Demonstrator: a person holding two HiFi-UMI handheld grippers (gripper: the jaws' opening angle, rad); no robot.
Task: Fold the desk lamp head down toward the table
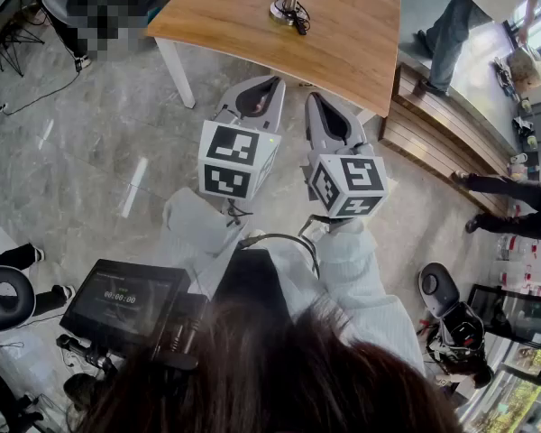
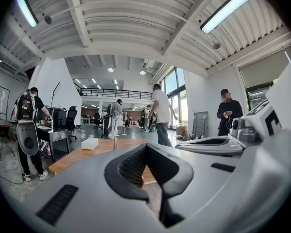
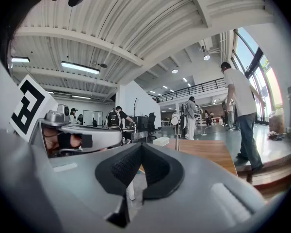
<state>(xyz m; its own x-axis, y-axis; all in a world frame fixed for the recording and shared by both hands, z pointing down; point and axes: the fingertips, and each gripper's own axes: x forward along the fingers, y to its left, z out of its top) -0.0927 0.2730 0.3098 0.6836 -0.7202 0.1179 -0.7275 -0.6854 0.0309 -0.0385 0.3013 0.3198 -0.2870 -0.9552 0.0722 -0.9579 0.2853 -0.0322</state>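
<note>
The desk lamp (image 1: 289, 5) stands on the far part of a wooden table (image 1: 343, 39); only its round base and lower pole show in the head view. In the left gripper view the thin lamp pole (image 2: 115, 142) rises from the table (image 2: 82, 155). The right gripper view shows the lamp (image 3: 176, 130) upright, with a small round head. My left gripper (image 1: 269, 81) and right gripper (image 1: 314, 97) hang side by side in the air in front of the table's near edge, well short of the lamp. Both are shut with nothing in them (image 2: 146, 146) (image 3: 141, 146).
A white box (image 2: 89, 143) lies on the table left of the lamp. A person (image 1: 451, 30) stands by the table's far right corner, beside a wooden step (image 1: 433, 138). Other people stand farther off. A monitor (image 1: 122, 300) and chair (image 1: 4, 300) sit low left.
</note>
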